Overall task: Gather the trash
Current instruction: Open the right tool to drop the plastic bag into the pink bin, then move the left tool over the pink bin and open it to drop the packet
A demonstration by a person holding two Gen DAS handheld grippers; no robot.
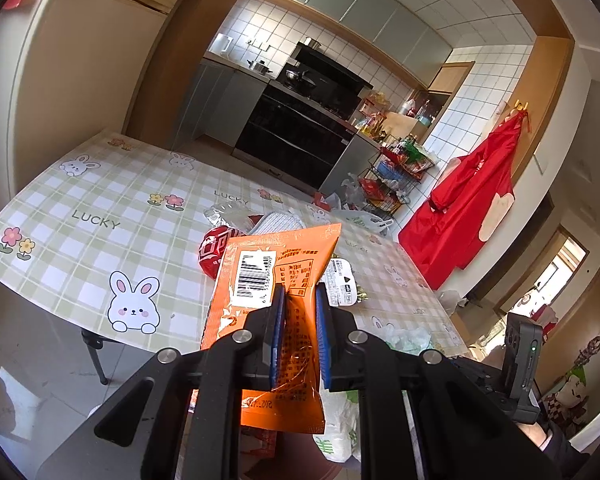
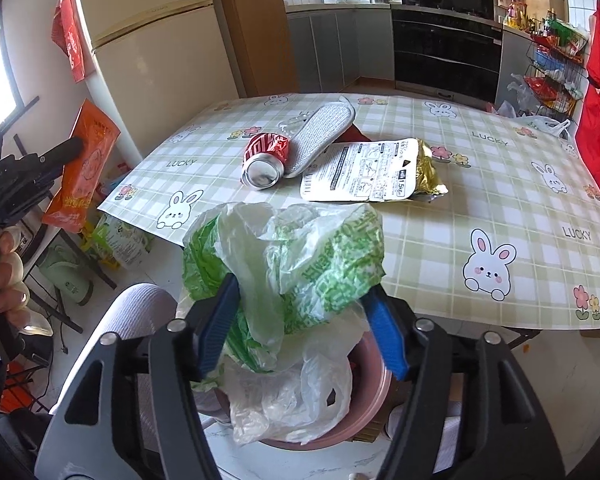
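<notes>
Wrapper (image 1: 260,280) clamped in left hand-held gripper (image 1: 300,300), bag (image 2: 300,264) gripped by right hand-held gripper (image 2: 300,320); drop into bag judged next.

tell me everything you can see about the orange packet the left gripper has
The orange packet is a flat, glossy plastic pouch, seemingly empty and creased, printed with dark text, with a white barcode sticker on the side facing the left wrist camera. The left gripper pinches it between its blue pads, roughly upright, lifted clear of the table. In the right wrist view its other face shows pale printed artwork.
</notes>
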